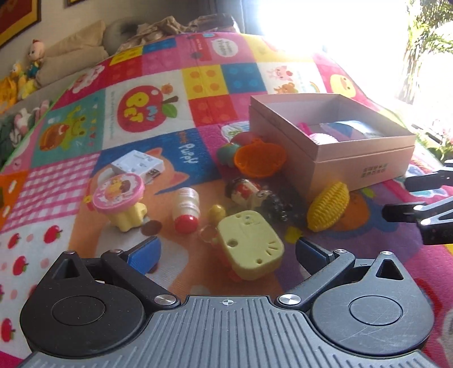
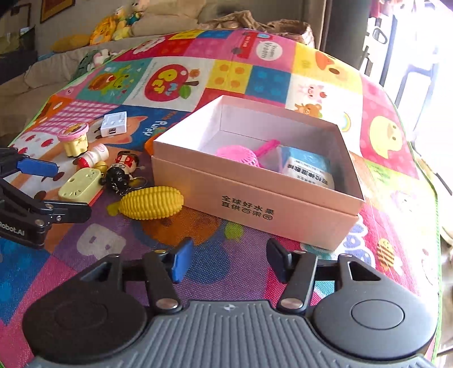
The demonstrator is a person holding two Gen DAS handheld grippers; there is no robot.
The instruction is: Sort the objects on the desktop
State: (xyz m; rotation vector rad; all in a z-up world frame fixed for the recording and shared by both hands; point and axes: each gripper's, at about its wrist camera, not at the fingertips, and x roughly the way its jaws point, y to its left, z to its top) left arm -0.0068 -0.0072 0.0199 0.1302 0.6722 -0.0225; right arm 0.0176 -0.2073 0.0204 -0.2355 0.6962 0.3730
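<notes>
My left gripper is open, its jaws on either side of a pale yellow plug adapter on the mat. Around it lie a small red-capped bottle, a pink-topped toy stool, a white adapter, a doll keychain, an orange toy and a yellow toy corn. The pink cardboard box holds a pink ball and a blue-white packet. My right gripper is open and empty, in front of the box and right of the corn.
A colourful play mat covers the surface. The left gripper shows at the left edge of the right wrist view. Plush toys and cushions lie behind the mat. Bright window glare fills the right.
</notes>
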